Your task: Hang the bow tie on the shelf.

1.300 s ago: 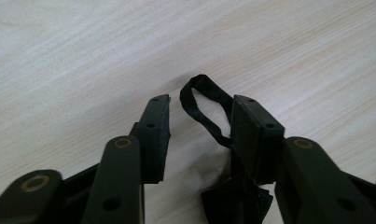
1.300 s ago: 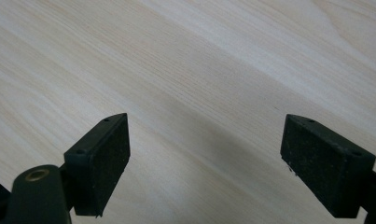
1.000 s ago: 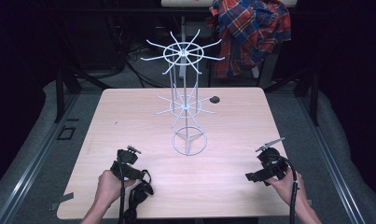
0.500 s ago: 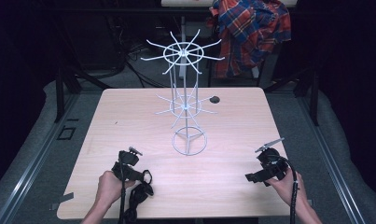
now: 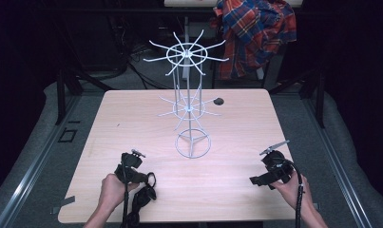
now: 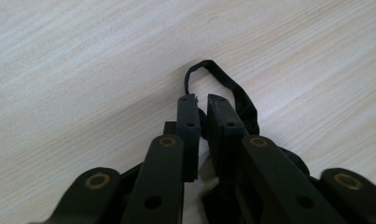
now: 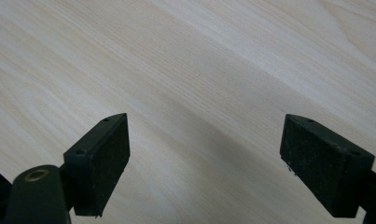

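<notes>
The left gripper [image 6: 202, 105] has just been closing and now pinches a black strap [image 6: 232, 93] that lies on the worktop [image 5: 146, 118], near its front edge. The right gripper [image 7: 204, 154] stands wide apart over bare wood.

Brightness: the tabletop [image 5: 132, 118] is lit evenly from overhead; the surroundings fall to near black.
Shadows: soft and faint beneath the wire rack [image 5: 191, 104]; a diffuse dark band on the wood between the right gripper's jaws.
Glare: none.
Focus: the high view is soft and grainy; near jaws blur slightly in both gripper views.
</notes>
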A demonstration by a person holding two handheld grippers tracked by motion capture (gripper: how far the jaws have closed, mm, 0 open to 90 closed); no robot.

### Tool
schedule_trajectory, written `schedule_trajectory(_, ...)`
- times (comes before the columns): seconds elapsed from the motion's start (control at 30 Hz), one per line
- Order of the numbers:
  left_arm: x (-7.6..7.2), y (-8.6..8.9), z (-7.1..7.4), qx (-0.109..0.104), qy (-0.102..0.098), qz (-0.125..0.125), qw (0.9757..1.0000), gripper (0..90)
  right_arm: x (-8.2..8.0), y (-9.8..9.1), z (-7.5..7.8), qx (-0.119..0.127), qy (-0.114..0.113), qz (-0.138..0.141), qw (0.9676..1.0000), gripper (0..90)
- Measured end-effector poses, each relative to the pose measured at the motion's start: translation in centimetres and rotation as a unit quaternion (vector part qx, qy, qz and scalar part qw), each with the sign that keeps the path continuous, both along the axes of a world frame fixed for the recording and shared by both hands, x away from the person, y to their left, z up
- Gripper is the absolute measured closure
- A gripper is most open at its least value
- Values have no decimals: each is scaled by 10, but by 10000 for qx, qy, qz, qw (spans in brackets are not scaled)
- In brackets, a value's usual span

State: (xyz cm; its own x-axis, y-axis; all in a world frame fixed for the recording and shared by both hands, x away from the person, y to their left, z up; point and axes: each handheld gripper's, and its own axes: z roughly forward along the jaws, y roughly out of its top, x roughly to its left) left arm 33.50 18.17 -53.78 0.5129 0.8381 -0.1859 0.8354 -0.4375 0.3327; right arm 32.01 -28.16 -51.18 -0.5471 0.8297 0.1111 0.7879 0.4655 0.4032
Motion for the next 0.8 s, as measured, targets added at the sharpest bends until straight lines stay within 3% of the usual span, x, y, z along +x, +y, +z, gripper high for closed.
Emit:
schedule_trajectory(0.07, 0, 0, 0, -115, 17, 27, 9999, 807, 1, -1, 1, -61, 32, 54, 10000, 154)
schedule_trajectory(0.17, 1, -3, -3, -172, 68, 14, 9998, 785, -1, 0, 1, 40, 3, -6, 10000, 154)
schedule_trajectory(0.3, 1, -7, -9, 30, 112, -53, 9999, 808, -1, 0, 1, 25, -7, -21, 10000, 154)
schedule_trajectory(0.43, 0, -12, -13, 98, 142, -148, 9997, 846, -1, 0, 1, 39, -11, -24, 10000, 154)
schedule_trajectory(0.57, -2, -15, -13, 159, 64, -253, 9995, 897, -1, 0, 1, 18, 6, 2, 10000, 155)
schedule_trajectory(0.8, -2, -12, -8, 47, -90, -271, 9996, 900, -1, 0, 2, -12, 1, 7, 10000, 157)
